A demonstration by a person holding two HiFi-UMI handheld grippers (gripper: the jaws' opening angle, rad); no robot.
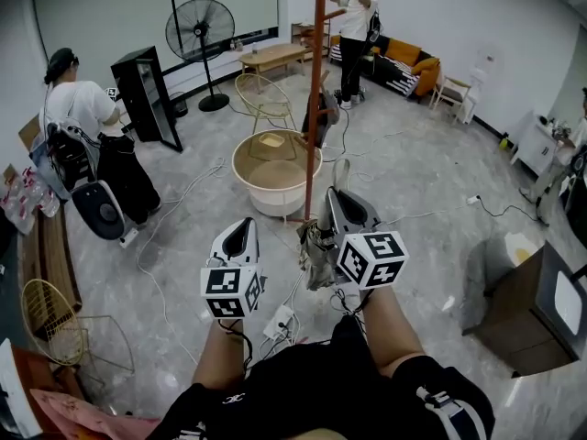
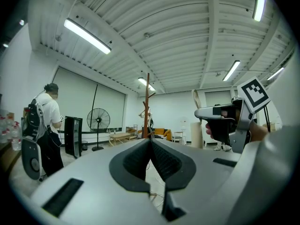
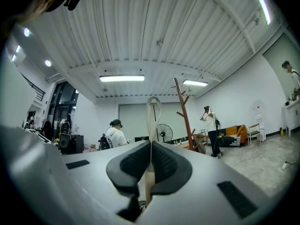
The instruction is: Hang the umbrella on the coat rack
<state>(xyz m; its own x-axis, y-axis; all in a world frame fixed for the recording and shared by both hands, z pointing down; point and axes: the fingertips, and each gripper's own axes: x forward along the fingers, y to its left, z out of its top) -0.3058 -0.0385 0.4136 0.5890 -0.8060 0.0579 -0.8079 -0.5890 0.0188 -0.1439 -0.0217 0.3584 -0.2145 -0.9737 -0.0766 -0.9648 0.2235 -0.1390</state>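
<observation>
Closest in, the holder's bare legs [image 1: 390, 324] and black shorts fill the bottom of the head view, with a white power strip [image 1: 278, 322] on the grey floor [image 1: 431, 181] between the knees. Just ahead of the left knee, the left gripper [image 1: 242, 229] points forward, its jaws pressed together with nothing between them. Beside it, the right gripper [image 1: 341, 198] has its jaws clamped on the pale strap [image 3: 153, 110] of the umbrella [image 1: 317, 246]. The strap's loop stands up above the jaw tips. The folded dark umbrella hangs against the inner side of that gripper, between the two grippers and off the floor. Beyond them stands a round cream tub [image 1: 246, 174], and right beside it rises the reddish-brown pole of the coat rack [image 1: 316, 81], apart from the umbrella. A yellow wire chair [image 1: 261, 99] sits behind the tub. Farther off, one person [image 1: 87, 117] stands at the left by a black panel. A pedestal fan [image 1: 200, 30] stands by the far wall, and another person [image 1: 355, 21] stands near an orange sofa [image 1: 415, 62].
</observation>
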